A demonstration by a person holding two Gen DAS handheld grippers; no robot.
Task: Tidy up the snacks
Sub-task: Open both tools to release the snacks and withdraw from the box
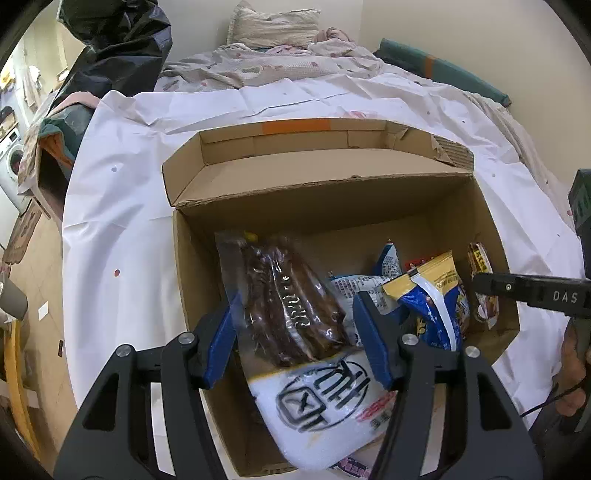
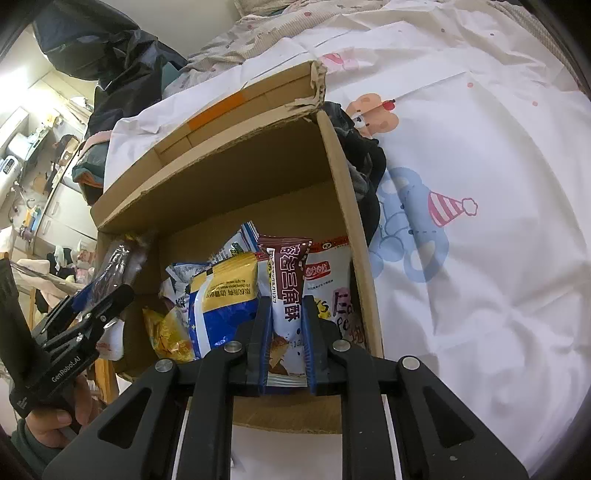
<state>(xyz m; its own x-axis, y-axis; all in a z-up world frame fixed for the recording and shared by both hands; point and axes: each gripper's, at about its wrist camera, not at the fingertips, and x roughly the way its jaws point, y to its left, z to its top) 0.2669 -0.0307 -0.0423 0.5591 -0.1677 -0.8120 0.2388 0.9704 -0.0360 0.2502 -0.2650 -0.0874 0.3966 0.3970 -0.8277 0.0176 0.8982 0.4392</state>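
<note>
An open cardboard box point(image 1: 332, 210) stands on a white sheet on a bed and holds several snack packs. My left gripper point(image 1: 299, 314) holds a clear-and-white bag of brown snacks point(image 1: 295, 306) between its blue pads, over the box's left side. My right gripper point(image 2: 286, 325) is shut on a brown-and-white snack pack point(image 2: 286, 280), upright at the box's right side; it also shows in the left wrist view point(image 1: 480, 284). A blue-and-yellow bag point(image 2: 221, 299) stands in the box's middle. A white-and-red pack point(image 2: 330, 280) leans against the right wall.
The white sheet with cartoon prints point(image 2: 480, 221) spreads to the right of the box. A dark cloth point(image 2: 364, 162) lies against the box's right wall. A black plastic bag point(image 1: 118, 44) is at the back left. Pillows point(image 1: 273, 22) lie at the bed's head.
</note>
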